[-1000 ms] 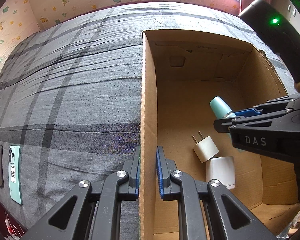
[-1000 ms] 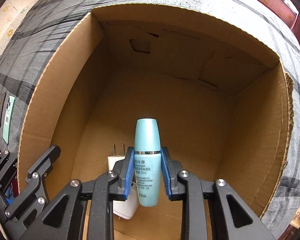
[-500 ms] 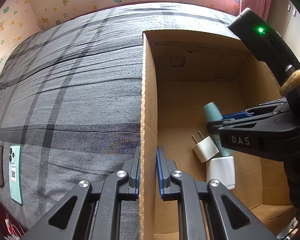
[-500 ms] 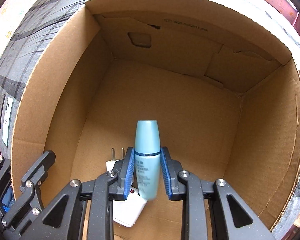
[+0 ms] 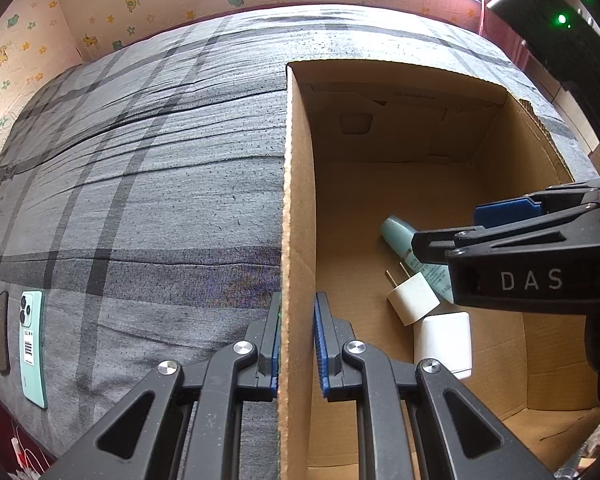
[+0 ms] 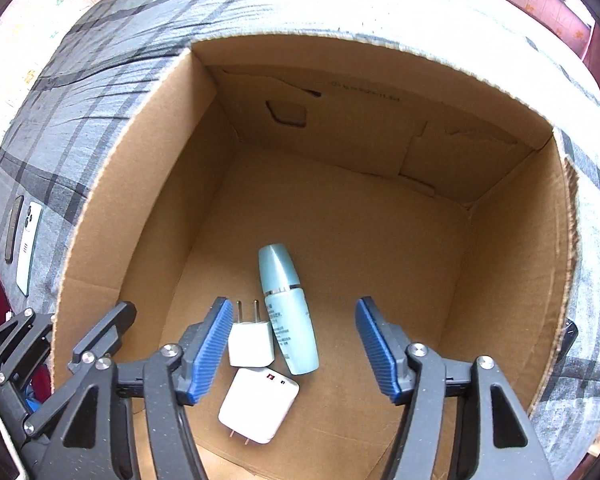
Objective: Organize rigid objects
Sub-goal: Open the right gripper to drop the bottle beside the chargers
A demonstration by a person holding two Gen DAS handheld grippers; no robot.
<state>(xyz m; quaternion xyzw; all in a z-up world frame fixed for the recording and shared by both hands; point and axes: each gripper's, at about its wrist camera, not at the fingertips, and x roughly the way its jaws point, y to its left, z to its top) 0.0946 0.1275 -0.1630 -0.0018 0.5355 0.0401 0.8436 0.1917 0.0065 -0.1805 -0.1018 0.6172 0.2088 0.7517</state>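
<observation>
From the left wrist, the left gripper point(image 5: 297, 344) is pinching the cardboard box point(image 5: 296, 216) wall, steadying it on the bed point(image 5: 140, 184).

From the right wrist, the right gripper point(image 6: 292, 348), pointing steeply down, has just been opening; its jaws are standing apart and empty above the released blue bottle point(image 6: 288, 312), which is lying on the box floor, touching the small charger point(image 6: 251, 343). Next probably calls for lifting clear toward the phone point(image 6: 29, 248).

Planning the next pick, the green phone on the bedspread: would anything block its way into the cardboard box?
Nothing visible does. The green phone lies on the bedspread left of the cardboard box, beside a dark flat item; the box top is open.
</observation>
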